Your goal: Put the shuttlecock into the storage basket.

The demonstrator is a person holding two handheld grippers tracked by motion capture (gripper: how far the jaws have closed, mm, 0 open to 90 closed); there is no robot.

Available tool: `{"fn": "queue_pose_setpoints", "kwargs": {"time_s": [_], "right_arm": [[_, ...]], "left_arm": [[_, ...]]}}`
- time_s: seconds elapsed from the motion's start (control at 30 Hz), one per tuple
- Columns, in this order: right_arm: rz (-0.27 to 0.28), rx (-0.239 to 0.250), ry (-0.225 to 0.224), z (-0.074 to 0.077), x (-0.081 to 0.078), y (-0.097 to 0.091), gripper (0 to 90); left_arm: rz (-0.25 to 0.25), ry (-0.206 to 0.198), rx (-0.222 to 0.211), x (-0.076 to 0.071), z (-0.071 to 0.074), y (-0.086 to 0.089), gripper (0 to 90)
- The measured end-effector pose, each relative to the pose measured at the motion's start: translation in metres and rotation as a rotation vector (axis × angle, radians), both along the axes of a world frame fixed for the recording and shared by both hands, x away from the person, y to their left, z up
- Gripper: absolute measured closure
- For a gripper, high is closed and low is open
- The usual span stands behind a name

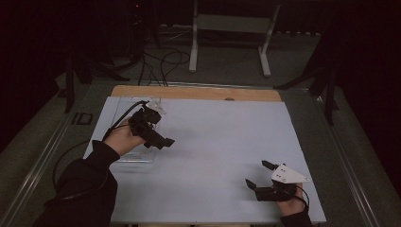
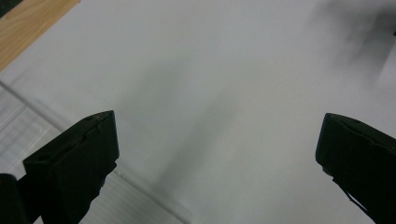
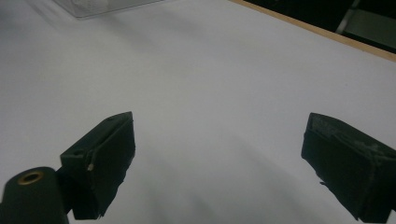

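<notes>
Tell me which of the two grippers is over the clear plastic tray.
The left gripper: it hangs above the clear plastic tray at the white mat's left edge, while the right gripper sits over bare mat.

My left gripper point(image 1: 161, 140) is right over a flat, see-through plastic tray point(image 1: 124, 108) that lies on the white table, and its jaws stick out past the tray's right edge with nothing between them. In the left gripper view the tray point(image 2: 18, 126) sits under and behind my left jaw, with thin lines on it and a clear rim. In the right gripper view the tray point(image 3: 100, 5) is far ahead of my jaws, off to the left.
</notes>
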State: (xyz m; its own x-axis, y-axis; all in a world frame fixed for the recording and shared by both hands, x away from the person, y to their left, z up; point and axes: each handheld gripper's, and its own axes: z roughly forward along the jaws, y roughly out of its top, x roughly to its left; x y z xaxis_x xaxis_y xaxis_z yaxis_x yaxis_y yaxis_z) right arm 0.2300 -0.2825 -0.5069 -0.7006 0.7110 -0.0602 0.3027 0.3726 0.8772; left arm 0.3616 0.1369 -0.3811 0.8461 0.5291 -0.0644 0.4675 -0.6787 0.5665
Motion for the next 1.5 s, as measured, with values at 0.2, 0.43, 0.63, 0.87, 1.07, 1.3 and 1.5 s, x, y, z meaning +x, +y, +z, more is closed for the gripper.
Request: {"fn": "queue_pose_setpoints", "kwargs": {"time_s": [0.2,0.43,0.63,0.87,1.07,1.3,1.5], "right_arm": [[0.001,0.000,-0.001,0.000,0.000,0.000,9.7],[0.002,0.000,0.001,0.000,0.000,0.000,9.6],[0.005,-0.001,0.003,0.000,0.000,0.000,9.7],[0.007,0.000,0.006,0.000,0.000,0.001,9.7],[0.013,-0.003,0.014,-0.001,0.000,0.001,9.6],[0.012,-0.005,0.011,0.000,0.000,0.002,9.7],[0.008,-0.002,0.010,0.000,0.000,0.001,9.7]], "left_arm": [[-0.029,-0.007,-0.002,-0.001,-0.002,-0.011,0.4],[-0.068,-0.001,-0.023,-0.006,-0.006,-0.026,0.4],[-0.084,0.004,-0.008,-0.011,-0.011,-0.039,0.4],[-0.090,0.006,-0.024,-0.015,-0.019,-0.050,0.4],[-0.105,0.032,-0.007,-0.015,-0.026,-0.054,0.4],[-0.118,0.030,0.004,-0.022,-0.038,-0.062,0.4],[-0.126,0.037,-0.034,-0.026,-0.048,-0.066,0.5]]}}
